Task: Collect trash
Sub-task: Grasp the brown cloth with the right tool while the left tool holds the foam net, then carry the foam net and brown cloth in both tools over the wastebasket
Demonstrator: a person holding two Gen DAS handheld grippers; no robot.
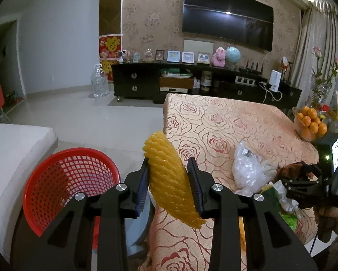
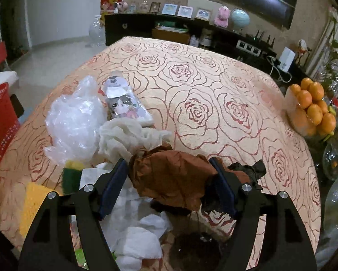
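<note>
- The red basket [image 1: 65, 180] sits low on the left, beside the bench [image 1: 225, 122].
- The left tool [image 1: 169, 180] squeezes a yellow foam net [image 1: 169, 180].
- The right tool [image 2: 169, 180] is parted around a brown paper wad [image 2: 173, 176] — I cannot tell if it pinches.

baskets: 1 red basket [image 1: 69, 180] | picture frames [image 1: 173, 56]: 4 (on cabinet)

Yellow foam net [image 1: 171, 178], red basket [image 1: 62, 180], rose-patterned tablecloth [image 1: 232, 122], brown paper [image 2: 175, 176]
</note>
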